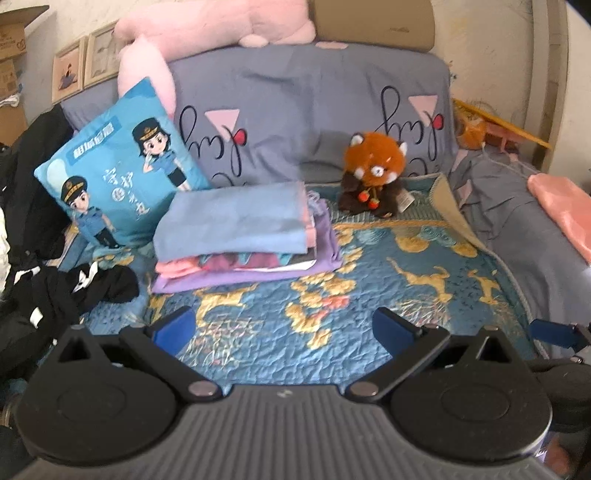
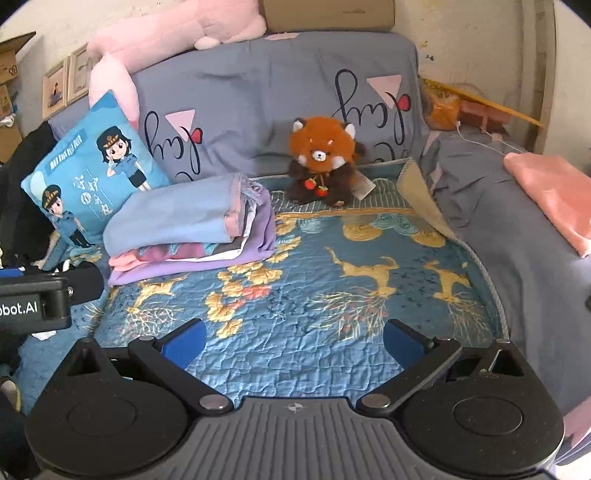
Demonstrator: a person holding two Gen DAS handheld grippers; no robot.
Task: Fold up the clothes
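A bed (image 2: 498,206) fills the room ahead of both tools, draped in a grey-blue sheet whose raised back, printed with looping script and pink triangles, stands against a pale, scuffed wall (image 2: 472,44). Over the sheet lies a blue quilted mat (image 2: 303,332) patterned with gold deer and leaves; it runs from right under the fingers out to the far side, its far-right corner curled back. Beyond the left hand-held gripper (image 1: 284,328) — jaws spread wide, nothing between them, hovering over bare mat — sits the stack of folded clothes (image 1: 240,236), ahead and a little left, a light blue piece on top, pink and purple layers below. The right hand-held gripper (image 2: 293,341) is likewise wide apart and empty, with the same stack ahead and to its left. A heap of black clothing (image 1: 55,291) sprawls at the near left, just beside the left tool. Behind the stack leans a blue cartoon cushion (image 2: 92,173), touching it, and above that a large pink plush (image 2: 166,33) slumps over the bed's back. A salmon-pink cloth (image 2: 554,192) lies far right on the sheet. Straight ahead, at the mat's far edge, a red panda toy (image 2: 321,158) sits upright — well apart from both tools. Framed pictures (image 1: 81,62) and cardboard boxes (image 1: 11,40) stand at the far left.
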